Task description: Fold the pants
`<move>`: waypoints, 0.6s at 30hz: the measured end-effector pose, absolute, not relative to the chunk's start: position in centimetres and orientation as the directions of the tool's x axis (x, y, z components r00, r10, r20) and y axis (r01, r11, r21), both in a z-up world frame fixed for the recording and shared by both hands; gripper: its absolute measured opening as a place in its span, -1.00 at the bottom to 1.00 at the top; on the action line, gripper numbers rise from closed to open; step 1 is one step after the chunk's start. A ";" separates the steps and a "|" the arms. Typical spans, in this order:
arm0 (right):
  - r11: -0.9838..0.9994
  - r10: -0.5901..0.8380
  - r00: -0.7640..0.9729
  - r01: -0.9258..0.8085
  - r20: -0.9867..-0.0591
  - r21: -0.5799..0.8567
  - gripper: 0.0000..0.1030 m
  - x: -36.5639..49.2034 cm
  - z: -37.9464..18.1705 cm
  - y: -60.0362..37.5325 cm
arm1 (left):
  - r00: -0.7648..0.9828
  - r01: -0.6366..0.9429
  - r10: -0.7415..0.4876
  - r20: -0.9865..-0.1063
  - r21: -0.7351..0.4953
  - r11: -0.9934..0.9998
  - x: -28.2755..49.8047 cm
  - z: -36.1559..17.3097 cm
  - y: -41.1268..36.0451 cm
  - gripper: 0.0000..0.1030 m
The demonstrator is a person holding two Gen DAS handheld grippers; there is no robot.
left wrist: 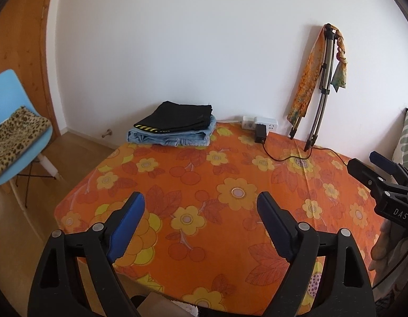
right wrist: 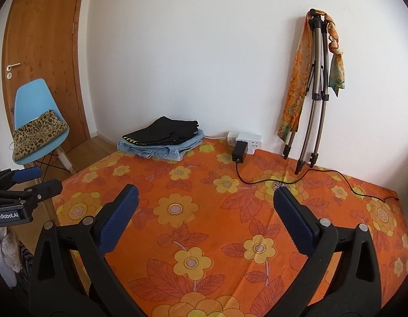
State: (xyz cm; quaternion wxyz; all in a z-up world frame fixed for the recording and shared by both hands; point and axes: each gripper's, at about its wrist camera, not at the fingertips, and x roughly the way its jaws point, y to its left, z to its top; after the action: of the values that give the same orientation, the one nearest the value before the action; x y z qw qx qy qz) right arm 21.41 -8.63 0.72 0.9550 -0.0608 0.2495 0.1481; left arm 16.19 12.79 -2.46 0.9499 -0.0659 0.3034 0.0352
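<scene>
Both the left gripper (left wrist: 200, 206) and right gripper (right wrist: 205, 200) hung wide open, empty, above the floral tablecloth (left wrist: 204, 174). Black pants (left wrist: 177, 119) lay folded on jeans (left wrist: 169, 136) far left — probably stacked clear of the working space.

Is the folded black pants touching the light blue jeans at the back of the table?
Touching. In the right wrist view the black pants lie directly on top of the folded jeans, with no gap between them.

Jeans (left wrist: 168, 136) mostly under black pants (left wrist: 177, 119); striped cloth (left wrist: 407, 137) cut off at edge.
</scene>
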 end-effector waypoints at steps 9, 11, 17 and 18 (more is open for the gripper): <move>0.953 0.243 0.830 -0.302 -0.502 -0.039 1.00 21.2 -0.1 -9.3 | 0.784 -0.120 0.040 -0.619 -0.088 0.989 16.0 -3.9 11.5 0.69; 0.952 0.251 0.827 -0.304 -0.503 -0.025 1.00 21.1 -0.1 -9.3 | 0.779 -0.118 0.038 -0.626 -0.087 0.989 16.1 -4.1 11.4 0.69; 0.955 0.236 0.826 -0.295 -0.512 -0.035 1.00 21.0 -0.8 -9.4 | 0.782 -0.116 0.035 -0.622 -0.089 0.989 16.2 -4.1 11.1 0.69; 0.956 0.234 0.826 -0.291 -0.514 -0.032 1.00 21.0 -0.9 -9.5 | 0.782 -0.115 0.035 -0.622 -0.088 0.989 16.2 -4.2 11.1 0.69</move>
State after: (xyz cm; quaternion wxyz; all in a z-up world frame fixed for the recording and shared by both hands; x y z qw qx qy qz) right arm 21.03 -9.54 -0.88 0.9538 -0.0547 0.2613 0.1376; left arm 16.18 11.09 -4.16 0.9420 -0.0607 0.3276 0.0397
